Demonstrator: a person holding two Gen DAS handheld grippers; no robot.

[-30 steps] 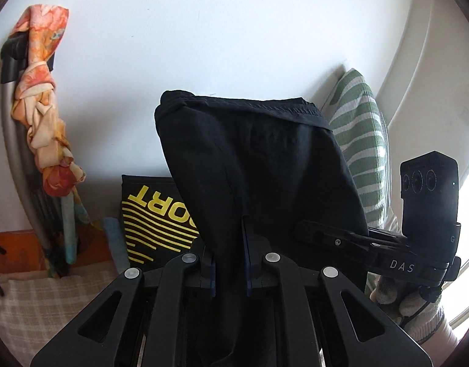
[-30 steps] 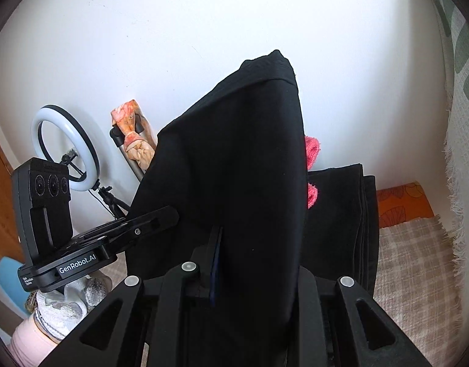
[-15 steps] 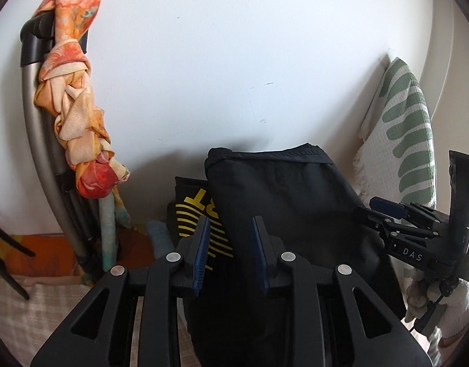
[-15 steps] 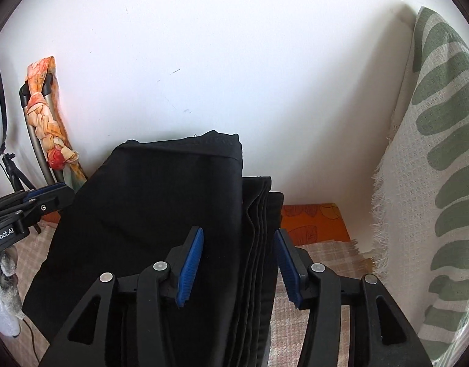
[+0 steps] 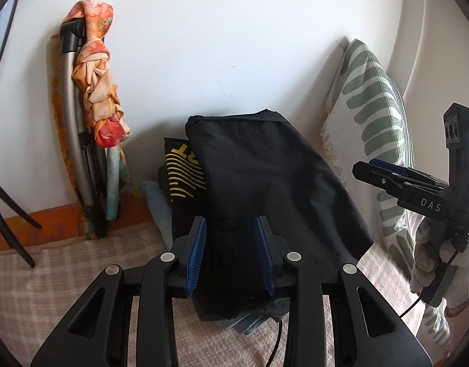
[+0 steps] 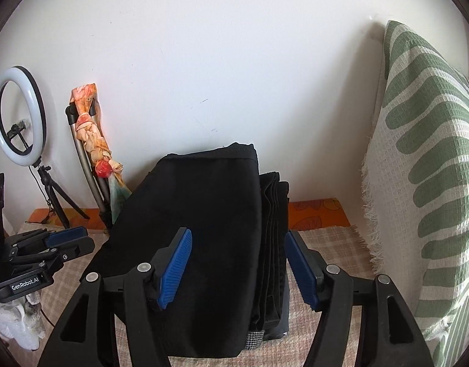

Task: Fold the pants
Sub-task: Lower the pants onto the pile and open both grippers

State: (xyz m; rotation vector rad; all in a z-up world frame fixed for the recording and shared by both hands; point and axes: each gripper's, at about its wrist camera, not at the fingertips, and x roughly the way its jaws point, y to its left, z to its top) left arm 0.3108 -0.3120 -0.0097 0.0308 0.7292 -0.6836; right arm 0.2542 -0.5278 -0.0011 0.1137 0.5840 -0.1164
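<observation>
The folded black pants (image 5: 265, 189) lie on top of a stack of folded dark clothes on the checked cloth, near the wall. They also show in the right wrist view (image 6: 203, 232). My left gripper (image 5: 229, 253) is open, its blue pads either side of the pants' near end, holding nothing. My right gripper (image 6: 237, 260) is open wide over the pants and the stack's right edge, holding nothing. The right gripper shows at the right of the left wrist view (image 5: 387, 174); the left gripper shows at the left of the right wrist view (image 6: 66, 238).
A black garment with yellow print (image 5: 182, 171) lies in the stack under the pants. A green-striped cushion (image 6: 423, 165) stands to the right. A folded stand wrapped in orange cloth (image 5: 93, 91) leans on the wall at left. A ring light (image 6: 19, 110) stands far left.
Both grippers were shut on the pants and held them up. They lowered the pants onto the stack, opened and let go, then drew back a little.
</observation>
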